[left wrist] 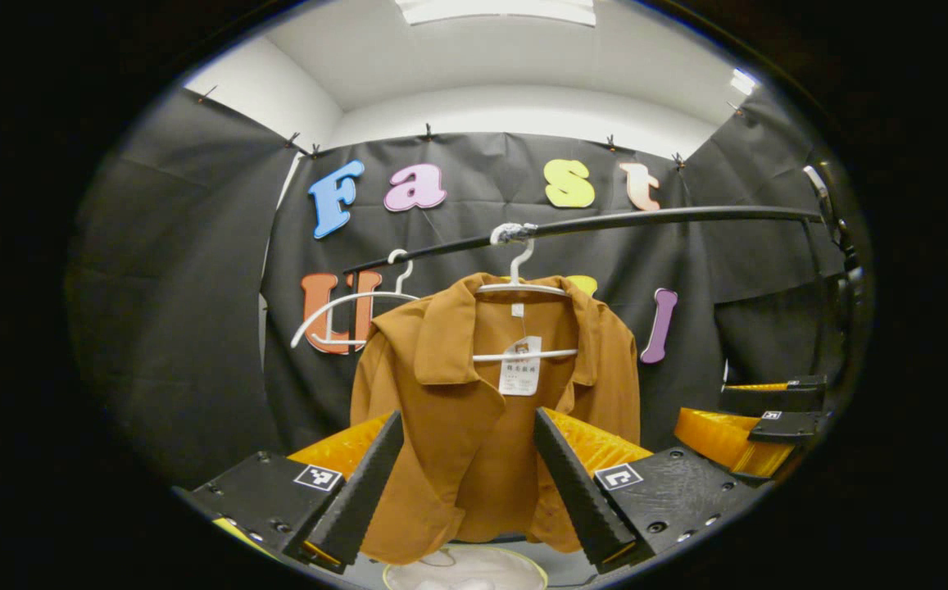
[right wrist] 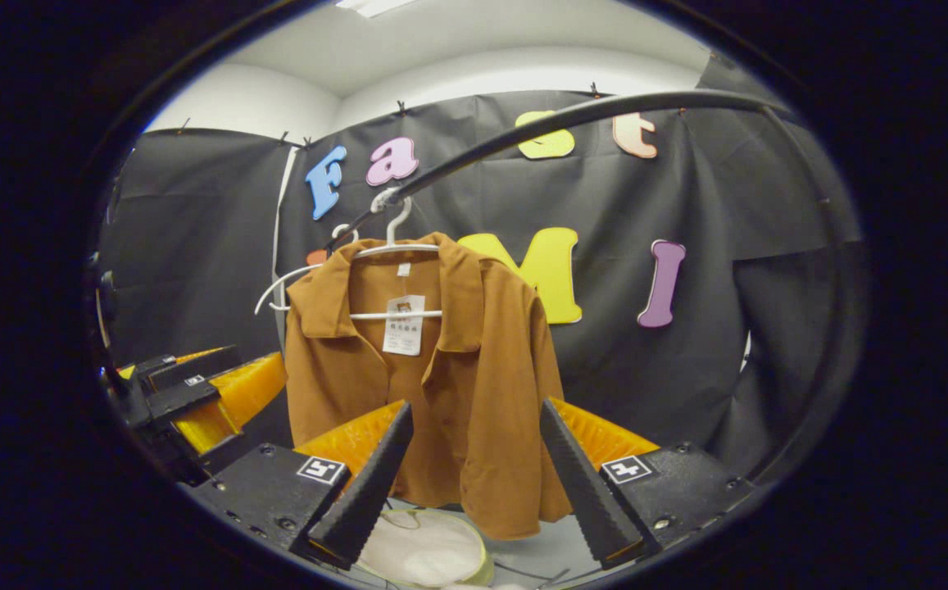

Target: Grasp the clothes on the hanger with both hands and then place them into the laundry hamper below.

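Brown shirt (left wrist: 474, 410) hangs on white hanger (left wrist: 520, 287) from black rail (left wrist: 670, 215), far centre, above hamper (left wrist: 465, 569); left gripper (left wrist: 465, 483) wide open, holding nothing, short of shirt; right gripper (right wrist: 474, 479) likewise wide open, empty; spare hanger (left wrist: 342, 307) to shirt's left.

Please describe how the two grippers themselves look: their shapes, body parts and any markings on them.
Both look alike. The left gripper has two wedge-shaped fingers with ribbed inner faces, each on a black block with screws. Every block bears a small square black-and-white marker, and behind it sits a translucent orange housing. The right gripper has the same build, with markers on its blocks too.
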Demonstrator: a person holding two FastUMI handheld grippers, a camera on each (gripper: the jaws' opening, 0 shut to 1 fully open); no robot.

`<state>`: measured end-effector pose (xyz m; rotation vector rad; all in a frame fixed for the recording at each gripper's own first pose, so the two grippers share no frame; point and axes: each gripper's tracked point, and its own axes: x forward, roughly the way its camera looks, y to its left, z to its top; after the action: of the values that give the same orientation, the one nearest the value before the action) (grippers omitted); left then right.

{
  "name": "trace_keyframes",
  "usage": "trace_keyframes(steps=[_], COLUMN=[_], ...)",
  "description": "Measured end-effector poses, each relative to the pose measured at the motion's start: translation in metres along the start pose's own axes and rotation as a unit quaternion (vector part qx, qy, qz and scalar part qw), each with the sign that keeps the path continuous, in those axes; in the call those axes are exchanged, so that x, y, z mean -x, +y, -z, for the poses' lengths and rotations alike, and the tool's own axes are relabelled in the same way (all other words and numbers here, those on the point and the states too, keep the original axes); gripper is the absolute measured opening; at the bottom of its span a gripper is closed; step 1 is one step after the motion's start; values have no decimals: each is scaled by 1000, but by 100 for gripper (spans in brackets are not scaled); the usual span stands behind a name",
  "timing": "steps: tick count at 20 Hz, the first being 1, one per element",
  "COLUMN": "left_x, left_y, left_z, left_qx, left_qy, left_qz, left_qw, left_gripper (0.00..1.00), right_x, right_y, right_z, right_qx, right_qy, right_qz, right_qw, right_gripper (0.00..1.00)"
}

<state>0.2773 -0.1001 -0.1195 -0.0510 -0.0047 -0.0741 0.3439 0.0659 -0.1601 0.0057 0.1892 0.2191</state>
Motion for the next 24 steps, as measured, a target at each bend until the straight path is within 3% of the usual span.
trace_keyframes(steps=[4,5,6,13,16,22,23,24], left_x=[-55,-69,-80,-139,-151,-158,-155,-153], left_y=[-3,-3,-5,4,11,26,28,29], left_z=[17,23,25,33,38,40,40,37], left_qx=[1,5,11,31,35,31,29,29], left_qy=[4,11,11,19,24,35,35,32], left_qz=[-13,-16,-16,-45,-53,-64,-69,-68], left_qw=[1000,1000,1000,998,998,997,997,997], left_gripper=[100,92,100,100,97,100,92,91], right_x=[-59,-71,-83,-136,-151,-166,-162,-158], right_y=[2,3,4,5,8,27,28,27], right_z=[-4,-6,-8,-8,-5,0,1,-2], right_qx=[-5,-3,-1,-2,-10,-51,-53,-54], right_qy=[2,4,5,16,23,47,49,45], right_qz=[-25,-33,-40,-61,-64,-73,-78,-77], right_qw=[1000,999,999,998,998,995,994,995], right_gripper=[99,99,99,98,96,92,92,88])
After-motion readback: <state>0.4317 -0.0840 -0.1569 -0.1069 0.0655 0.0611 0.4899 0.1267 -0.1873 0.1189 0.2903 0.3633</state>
